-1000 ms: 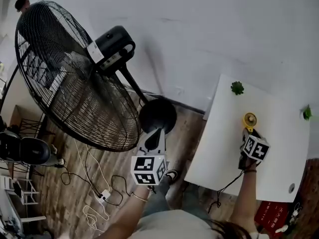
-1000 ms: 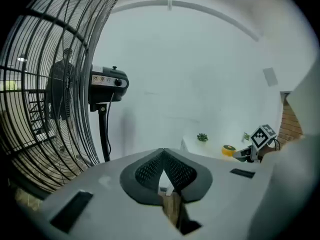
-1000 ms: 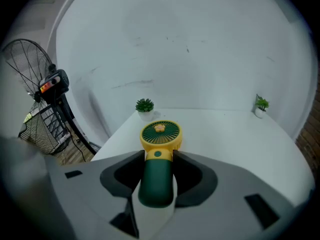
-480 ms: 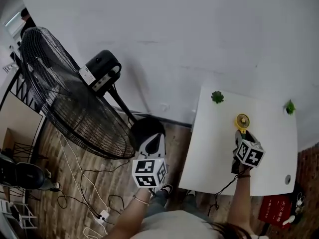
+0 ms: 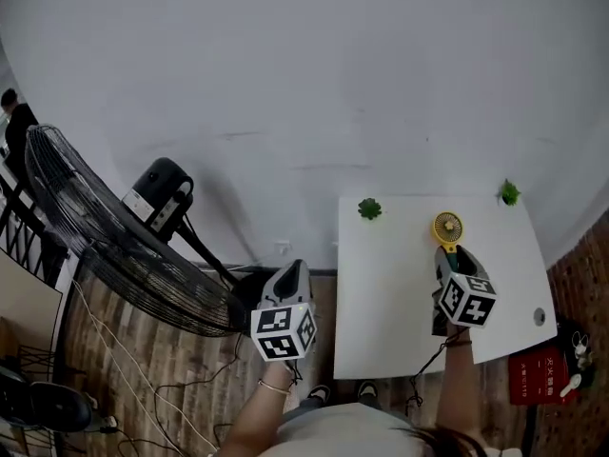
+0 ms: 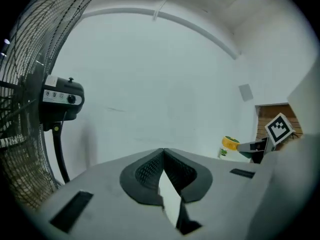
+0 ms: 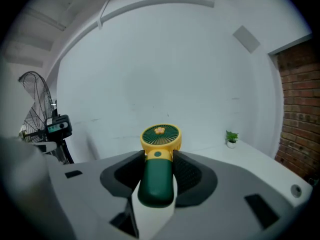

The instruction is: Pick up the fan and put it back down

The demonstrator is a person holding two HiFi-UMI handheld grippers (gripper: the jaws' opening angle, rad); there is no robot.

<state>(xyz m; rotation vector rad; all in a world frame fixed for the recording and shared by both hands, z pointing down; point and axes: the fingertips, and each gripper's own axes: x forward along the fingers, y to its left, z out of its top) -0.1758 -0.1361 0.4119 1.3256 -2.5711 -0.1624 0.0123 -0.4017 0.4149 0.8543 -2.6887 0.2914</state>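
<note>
Pinching the fan (image 7: 160, 137) by its green handle, the right hand-held gripper (image 7: 159, 159) holds it over the white surface (image 5: 390, 293), yellow head past the jaw tips. The left hand-held gripper (image 6: 163, 156) has its jaws pressed together and empty, near the black pedestal fan (image 5: 114, 246).

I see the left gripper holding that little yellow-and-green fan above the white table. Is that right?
Not the left one. The right gripper holds the little yellow-and-green fan above the white table, jaws closed on its green handle, as the right gripper view shows. The left gripper is shut and empty.
</note>
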